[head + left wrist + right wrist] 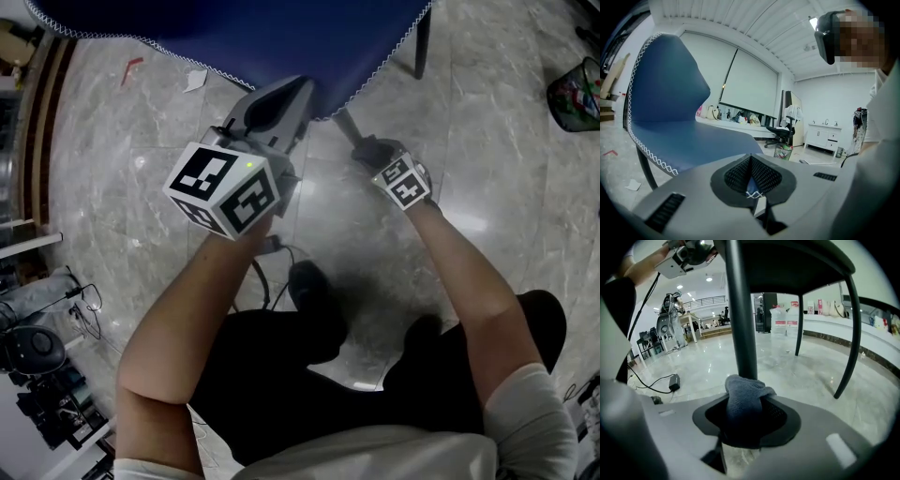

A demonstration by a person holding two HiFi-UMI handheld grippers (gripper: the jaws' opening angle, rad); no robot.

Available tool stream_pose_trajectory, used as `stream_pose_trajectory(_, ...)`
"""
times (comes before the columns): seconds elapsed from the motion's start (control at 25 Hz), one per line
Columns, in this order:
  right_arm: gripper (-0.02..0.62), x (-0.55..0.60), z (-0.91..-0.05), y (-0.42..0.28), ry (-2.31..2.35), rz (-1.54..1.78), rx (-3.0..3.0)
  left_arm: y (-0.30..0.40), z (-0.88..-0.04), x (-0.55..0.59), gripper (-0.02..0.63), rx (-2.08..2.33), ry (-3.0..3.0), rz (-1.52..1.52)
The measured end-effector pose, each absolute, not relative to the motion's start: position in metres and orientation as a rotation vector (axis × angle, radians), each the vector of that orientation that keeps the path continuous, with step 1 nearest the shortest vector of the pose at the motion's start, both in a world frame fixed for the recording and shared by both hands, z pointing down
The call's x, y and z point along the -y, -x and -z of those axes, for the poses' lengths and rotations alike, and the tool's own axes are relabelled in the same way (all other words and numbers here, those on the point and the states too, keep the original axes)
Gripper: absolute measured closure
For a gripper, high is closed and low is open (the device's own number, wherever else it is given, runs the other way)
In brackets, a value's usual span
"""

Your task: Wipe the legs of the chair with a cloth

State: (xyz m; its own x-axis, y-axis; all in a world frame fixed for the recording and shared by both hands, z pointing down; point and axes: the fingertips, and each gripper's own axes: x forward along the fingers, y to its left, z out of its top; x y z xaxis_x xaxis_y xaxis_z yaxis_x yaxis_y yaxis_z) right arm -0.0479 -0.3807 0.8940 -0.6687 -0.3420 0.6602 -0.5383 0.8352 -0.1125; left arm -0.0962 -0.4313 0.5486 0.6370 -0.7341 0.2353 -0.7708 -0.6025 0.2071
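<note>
The right gripper [746, 416] is clamping a grey cloth [743, 392] and holding it against the chair leg [739, 315] directly ahead of its jaws. The left gripper [752, 183] is pinching the stitched edge of the blue seat [670, 122].

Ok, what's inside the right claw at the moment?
A bunched grey woven cloth fills the right claw; the dark tubular chair leg stands right behind it. The cloth hides whatever lies deeper between the jaws.

So in the head view the chair seat [281, 37] runs off the frame at 12 o'clock and covers most of the legs [349, 127] (only two stubs show). In the right gripper view the near leg [740, 310] gets cut off at 12, and the cloth [743, 397] vanishes down between my jaws at 6.
</note>
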Motion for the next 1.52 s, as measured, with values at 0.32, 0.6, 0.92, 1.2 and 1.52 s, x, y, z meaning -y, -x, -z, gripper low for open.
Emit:
stream_pose_trajectory(0.32,0.426,0.394,-0.736,0.067,-0.655,-0.119,2.584,0.097,-0.548,0.434,0.6,1.226,-2.564,-0.172)
stream_pose_trajectory(0.6,0.431,0.403,-0.628,0.075,-0.728,-0.077,2.806,0.097,-0.548,0.435,0.601,1.254,-2.584,-0.159)
stream_pose_trajectory(0.92,0.417,0.396,-0.764,0.065,-0.73,-0.174,2.699,0.096,-0.547,0.433,0.601,1.249,-2.613,-0.183)
stream_pose_trajectory(1.2,0.4,0.395,-0.861,0.062,-0.676,-0.193,2.563,0.096,-0.549,0.433,0.601,1.206,-2.661,-0.199)
stream_pose_trajectory(1.52,0.413,0.386,-0.933,0.049,-0.629,-0.326,2.341,0.094,-0.55,0.43,0.601,1.178,-2.678,-0.212)
